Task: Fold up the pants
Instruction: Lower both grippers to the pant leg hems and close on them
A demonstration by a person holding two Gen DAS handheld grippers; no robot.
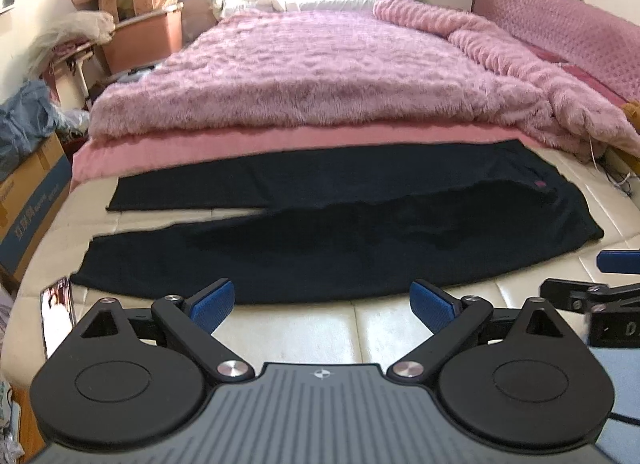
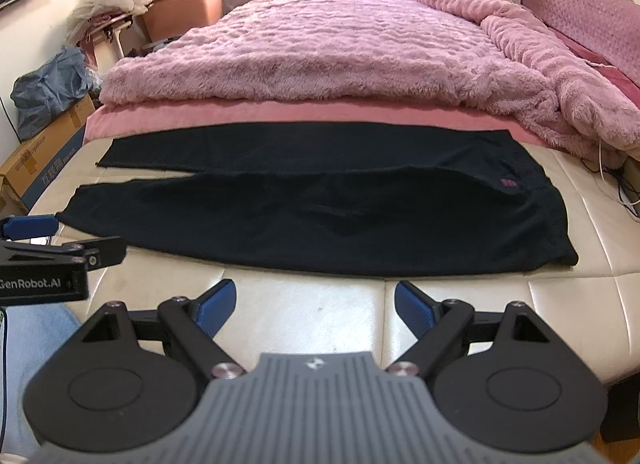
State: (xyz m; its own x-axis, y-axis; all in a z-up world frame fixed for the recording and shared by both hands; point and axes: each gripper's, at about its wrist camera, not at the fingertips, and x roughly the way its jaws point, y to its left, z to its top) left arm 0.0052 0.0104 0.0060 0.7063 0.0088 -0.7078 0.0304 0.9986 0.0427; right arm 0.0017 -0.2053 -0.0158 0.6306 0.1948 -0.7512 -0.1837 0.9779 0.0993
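Observation:
Black pants (image 1: 320, 240) lie flat across the cream foot end of the bed, legs to the left, waist to the right; they also show in the right wrist view (image 2: 320, 207). My left gripper (image 1: 322, 304) is open and empty, just short of the pants' near edge. My right gripper (image 2: 316, 306) is open and empty, also short of the near edge, nearer the waist. Each gripper shows at the side of the other's view: the right one (image 1: 592, 288), the left one (image 2: 52, 244).
A fluffy pink blanket (image 1: 320, 75) covers the bed behind the pants. A phone (image 1: 58, 312) lies on the near left corner of the cream surface (image 1: 380, 328). Cardboard boxes (image 1: 28, 199) and bags stand left of the bed. Cables hang at the right edge (image 2: 616, 183).

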